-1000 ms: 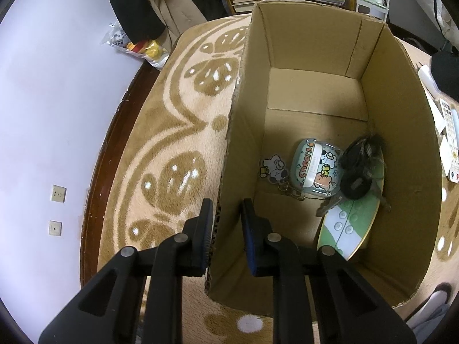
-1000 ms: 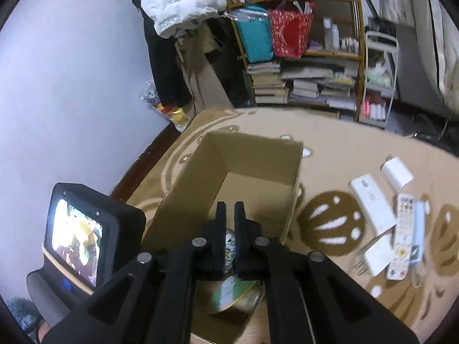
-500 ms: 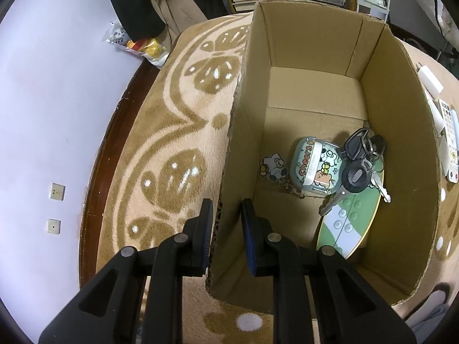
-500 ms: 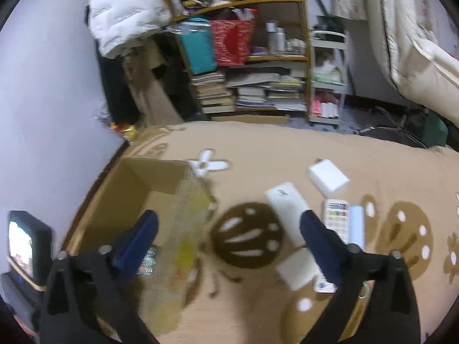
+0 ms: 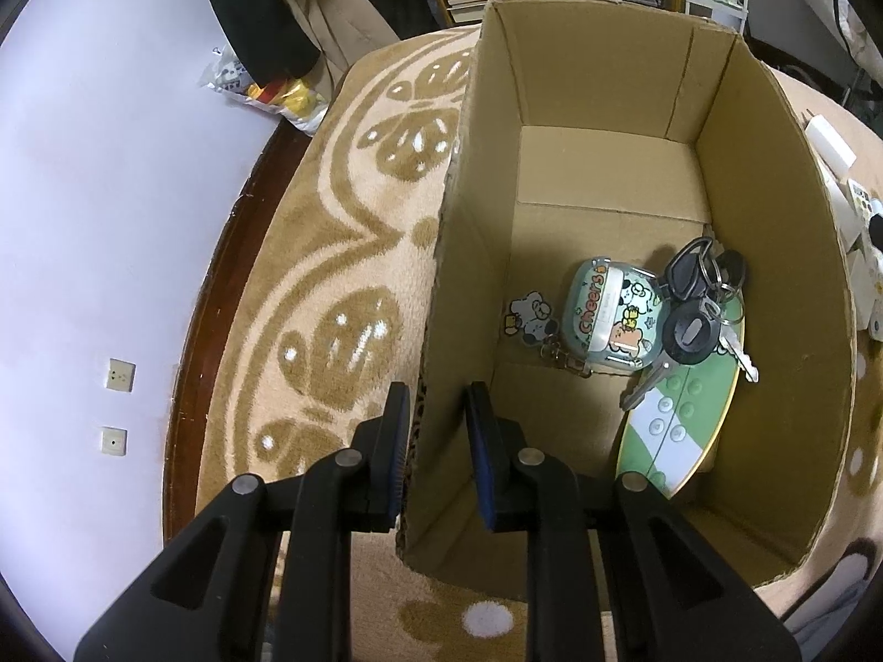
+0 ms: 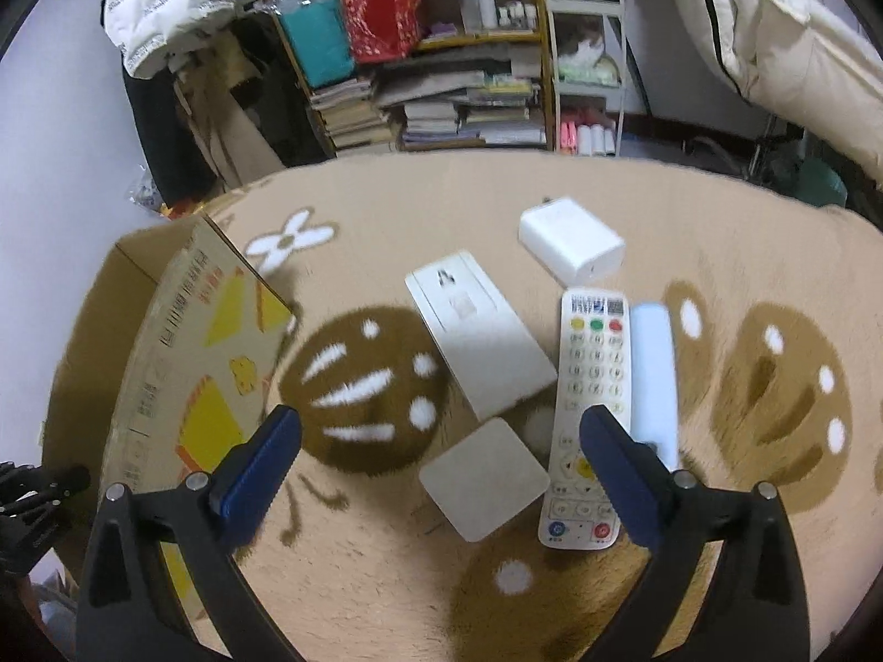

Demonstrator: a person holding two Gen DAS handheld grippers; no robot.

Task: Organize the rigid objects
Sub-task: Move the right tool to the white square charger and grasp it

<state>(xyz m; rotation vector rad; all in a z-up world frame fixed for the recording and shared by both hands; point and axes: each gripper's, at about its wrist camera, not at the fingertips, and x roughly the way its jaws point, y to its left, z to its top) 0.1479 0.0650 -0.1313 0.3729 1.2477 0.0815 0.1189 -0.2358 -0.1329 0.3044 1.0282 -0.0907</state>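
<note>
From the left wrist view, the left gripper [image 5: 436, 430] is pinched on the near left wall of the cardboard box [image 5: 772, 231], one pad outside it and one inside. The box stands on a tan patterned rug [image 5: 331, 287]. On its floor lie a cartoon-printed case [image 5: 610, 320] with a small charm [image 5: 528, 313] to its left, a bunch of keys [image 5: 698, 309] touching the case's right side, and a green-and-white oval board [image 5: 681, 419] under the keys.

From the right wrist view, the right gripper [image 6: 441, 452] hangs with its jaws spread wide and nothing between the pads. On the rug beyond it lie a small square white block [image 6: 484, 479], a white remote [image 6: 589, 414], a pale blue bar [image 6: 654, 380] just right of the remote, a long white box [image 6: 477, 339] and, farther off, a white charger [image 6: 571, 240]. The cardboard box is at the left.
</note>
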